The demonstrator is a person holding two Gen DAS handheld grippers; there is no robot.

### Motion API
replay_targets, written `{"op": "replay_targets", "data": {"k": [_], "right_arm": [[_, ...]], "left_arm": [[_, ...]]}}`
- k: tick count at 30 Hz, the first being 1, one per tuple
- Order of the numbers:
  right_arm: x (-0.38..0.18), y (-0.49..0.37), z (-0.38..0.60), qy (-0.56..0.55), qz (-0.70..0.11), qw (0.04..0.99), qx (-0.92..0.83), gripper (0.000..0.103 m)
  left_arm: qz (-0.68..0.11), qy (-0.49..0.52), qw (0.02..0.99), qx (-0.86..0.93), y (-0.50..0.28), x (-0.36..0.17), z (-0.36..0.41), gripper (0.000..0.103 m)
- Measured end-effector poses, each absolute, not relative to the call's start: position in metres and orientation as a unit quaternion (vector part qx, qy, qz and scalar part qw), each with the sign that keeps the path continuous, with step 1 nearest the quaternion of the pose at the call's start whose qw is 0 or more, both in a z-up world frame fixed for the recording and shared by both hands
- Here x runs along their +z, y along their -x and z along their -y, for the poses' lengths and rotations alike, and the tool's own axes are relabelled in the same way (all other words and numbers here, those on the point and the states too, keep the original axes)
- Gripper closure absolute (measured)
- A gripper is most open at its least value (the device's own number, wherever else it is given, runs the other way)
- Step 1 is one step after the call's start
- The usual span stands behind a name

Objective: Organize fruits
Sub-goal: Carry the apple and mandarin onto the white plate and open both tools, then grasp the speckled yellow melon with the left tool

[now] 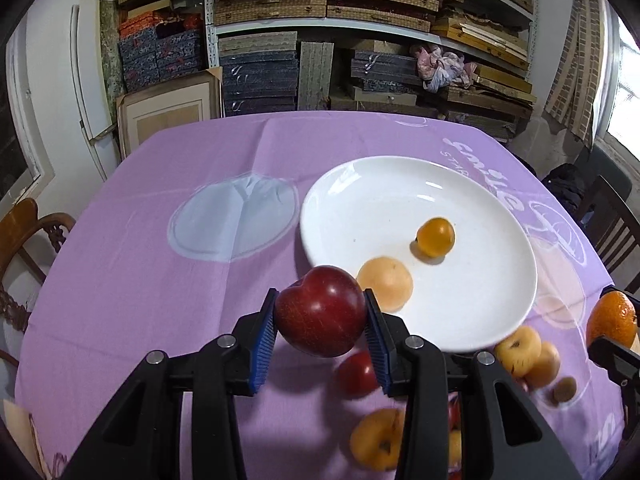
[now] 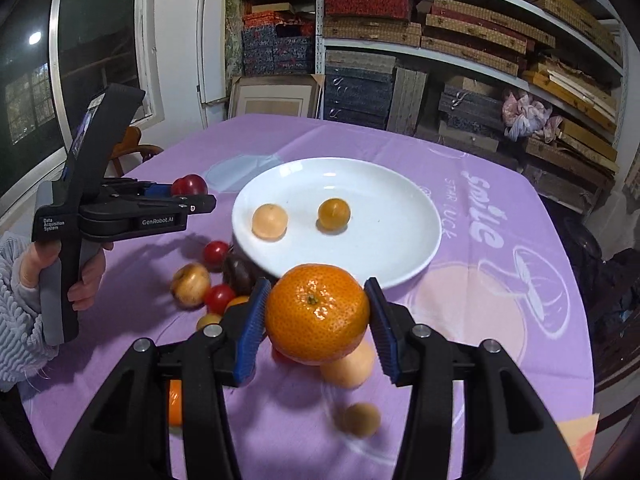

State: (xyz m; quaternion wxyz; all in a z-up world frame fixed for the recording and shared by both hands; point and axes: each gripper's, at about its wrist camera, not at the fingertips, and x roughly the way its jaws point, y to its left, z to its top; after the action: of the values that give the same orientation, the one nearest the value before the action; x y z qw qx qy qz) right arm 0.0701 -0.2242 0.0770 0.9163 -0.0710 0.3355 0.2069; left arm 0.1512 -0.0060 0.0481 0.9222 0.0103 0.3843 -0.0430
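Left hand-held gripper (image 1: pixel 320 326): pads clamped on red apple (image 1: pixel 320 311), near plate (image 1: pixel 400 172) rim. Right hand-held gripper (image 2: pixel 316 322): clamped on mandarin (image 2: pixel 317 314). Risk: round fruit slipping, or dropping onto loose fruit on table (image 1: pixel 160 280).

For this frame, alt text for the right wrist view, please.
The right gripper clamps a mandarin orange above a purple tablecloth. Beyond it, a white plate holds two small fruits; at left, the left gripper holds a red fruit.

Shelves (image 1: pixel 360 24) w/ stacked boxes (image 1: pixel 260 80), wooden chair (image 1: pixel 28 232), purple tablecloth (image 1: pixel 160 280).
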Motion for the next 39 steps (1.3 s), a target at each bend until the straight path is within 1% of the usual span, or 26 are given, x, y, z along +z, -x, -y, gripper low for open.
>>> {"op": "replay_targets", "data": {"k": [3, 8, 11, 15, 17, 18, 20, 21, 22, 23, 24, 25, 27, 29, 30, 34, 39], "right_arm": [[0.068, -0.110, 0.217, 0.073, -0.356, 0.911, 0.195, 0.056], [0.045, -0.159, 0.207, 0.067, -0.383, 0.901, 0.193, 0.055], [0.036, -0.178, 0.199, 0.069, -0.398, 0.894, 0.196, 0.055], [0.024, -0.190, 0.188, 0.085, -0.408, 0.887, 0.199, 0.055], [0.024, -0.191, 0.187, 0.082, -0.405, 0.889, 0.199, 0.054], [0.027, -0.190, 0.189, 0.074, -0.402, 0.890, 0.201, 0.054], [0.037, -0.183, 0.195, 0.060, -0.386, 0.898, 0.203, 0.050], [0.046, -0.177, 0.199, 0.057, -0.376, 0.903, 0.202, 0.048], [0.056, -0.168, 0.205, 0.053, -0.362, 0.909, 0.200, 0.044], [0.066, -0.158, 0.212, 0.048, -0.346, 0.916, 0.196, 0.039], [0.076, -0.146, 0.221, 0.041, -0.329, 0.924, 0.190, 0.028], [0.085, -0.133, 0.230, 0.032, -0.309, 0.933, 0.182, 0.015], [0.096, -0.104, 0.249, 0.015, -0.277, 0.945, 0.171, 0.007], [0.097, -0.079, 0.265, 0.004, -0.265, 0.950, 0.163, 0.004], [0.093, -0.067, 0.273, -0.003, -0.261, 0.953, 0.155, 0.004], [0.063, -0.032, 0.305, -0.058, -0.256, 0.956, 0.132, 0.004], [0.033, -0.031, 0.334, -0.118, -0.298, 0.941, 0.110, 0.004]], "left_arm": [[-0.396, -0.013, 0.917, -0.051, -0.188, 0.047, 0.018, 0.061], [-0.425, -0.020, 0.904, -0.049, -0.238, 0.028, 0.032, 0.061], [-0.441, -0.011, 0.896, -0.052, -0.255, 0.015, 0.033, 0.061], [-0.433, -0.026, 0.899, -0.052, -0.257, 0.012, 0.039, 0.061], [-0.426, -0.036, 0.902, -0.050, -0.255, 0.014, 0.042, 0.057], [-0.423, -0.038, 0.904, -0.048, -0.254, 0.017, 0.043, 0.053], [-0.417, -0.037, 0.907, -0.042, -0.248, 0.024, 0.039, 0.045], [-0.413, -0.035, 0.909, -0.038, -0.243, 0.029, 0.037, 0.044], [-0.408, -0.035, 0.911, -0.035, -0.238, 0.035, 0.033, 0.043], [-0.403, -0.033, 0.914, -0.031, -0.231, 0.041, 0.029, 0.040], [-0.398, -0.031, 0.917, -0.028, -0.223, 0.047, 0.023, 0.035], [-0.389, -0.027, 0.921, -0.023, -0.212, 0.055, 0.017, 0.031], [-0.374, -0.019, 0.927, -0.009, -0.188, 0.065, 0.004, 0.018], [-0.366, -0.002, 0.931, 0.005, -0.160, 0.067, -0.009, 0.010], [-0.367, 0.005, 0.930, 0.010, -0.148, 0.065, -0.013, 0.009], [-0.376, 0.018, 0.926, 0.027, -0.104, 0.043, -0.020, 0.009], [-0.392, 0.024, 0.919, 0.028, -0.079, 0.020, -0.013, 0.009]]}}
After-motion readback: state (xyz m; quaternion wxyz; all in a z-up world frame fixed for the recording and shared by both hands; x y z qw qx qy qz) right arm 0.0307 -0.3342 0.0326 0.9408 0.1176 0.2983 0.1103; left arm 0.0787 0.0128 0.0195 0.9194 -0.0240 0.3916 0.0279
